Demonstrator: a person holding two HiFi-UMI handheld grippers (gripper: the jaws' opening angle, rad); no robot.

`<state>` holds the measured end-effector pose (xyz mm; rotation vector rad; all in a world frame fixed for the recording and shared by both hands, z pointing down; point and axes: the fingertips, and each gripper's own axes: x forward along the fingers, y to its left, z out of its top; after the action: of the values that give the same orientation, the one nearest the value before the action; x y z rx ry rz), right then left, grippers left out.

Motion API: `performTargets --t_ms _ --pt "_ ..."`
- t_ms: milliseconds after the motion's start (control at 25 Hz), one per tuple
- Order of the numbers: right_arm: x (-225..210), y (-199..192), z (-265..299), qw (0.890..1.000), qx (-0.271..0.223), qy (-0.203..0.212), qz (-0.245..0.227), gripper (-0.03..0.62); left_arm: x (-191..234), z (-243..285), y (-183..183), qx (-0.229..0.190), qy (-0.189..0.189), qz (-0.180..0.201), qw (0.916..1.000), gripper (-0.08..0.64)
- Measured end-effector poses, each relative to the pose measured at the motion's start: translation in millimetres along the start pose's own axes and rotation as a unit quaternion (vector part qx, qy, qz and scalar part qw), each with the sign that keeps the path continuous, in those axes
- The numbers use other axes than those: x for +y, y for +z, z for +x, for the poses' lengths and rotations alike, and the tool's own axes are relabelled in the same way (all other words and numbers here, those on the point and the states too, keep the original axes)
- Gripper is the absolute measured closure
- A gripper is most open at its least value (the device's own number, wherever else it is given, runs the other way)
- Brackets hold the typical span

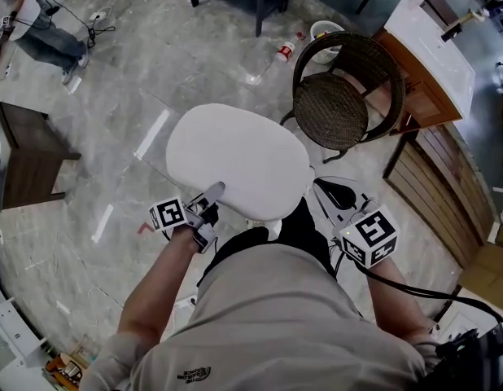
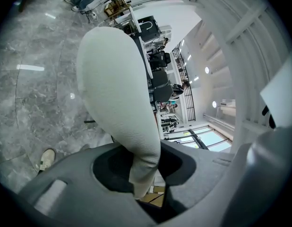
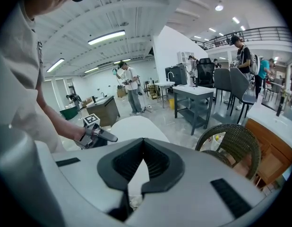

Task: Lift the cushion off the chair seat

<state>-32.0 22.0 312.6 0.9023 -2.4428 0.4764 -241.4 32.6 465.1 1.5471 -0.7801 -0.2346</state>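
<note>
We count one grey marbled floor (image 1: 113, 96) under everything. At its right edge stands one long wooden counter (image 1: 435, 43) with a white top.

One white cushion (image 1: 235, 157) is the largest loose thing. It is held up in the air in front of us, clear of the floor and beside the chair, not on it. One dark wicker chair (image 1: 341, 108) stands just past the cushion's far right edge, and its round woven seat is bare. One dark wooden side table (image 1: 28, 157) sits well apart on the left.

We hold two grippers. The left gripper (image 2: 145, 171) is clenched on the cushion's near left edge, and the pale fabric runs down between its two jaws. The right gripper (image 3: 135, 174) is pinched on the near right edge, with a thin white strip of cushion passing between its nearly closed jaws. Each gripper carries one cube with black-and-white square markers, two cubes in all, the left cube (image 1: 168, 215) and the right cube (image 1: 370, 236).

One white bucket (image 1: 323, 29) stands behind the chair, and we cannot make out what is in it. One small bottle (image 1: 285, 51) with a red band lies on the floor nearby, its label too small to read. The small logo on our shirt is also too small to read.
</note>
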Motion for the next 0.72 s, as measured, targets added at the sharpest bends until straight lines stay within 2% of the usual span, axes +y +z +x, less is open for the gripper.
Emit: performTargets --t_ms 360,720 --pt "22.5 -4.9 -15.1 1.0 -0.007 -0.001 -0.009 0.578 -2.0 -11.7 -13.8 0.008 -0.008 -0.002 0.9999 0.436" --pt "34.8 -12.6 -25.4 1.0 -0.003 -0.006 -0.012 0.58 -7.8 -13.9 -19.1 0.014 -0.012 0.014 0.9997 0.437"
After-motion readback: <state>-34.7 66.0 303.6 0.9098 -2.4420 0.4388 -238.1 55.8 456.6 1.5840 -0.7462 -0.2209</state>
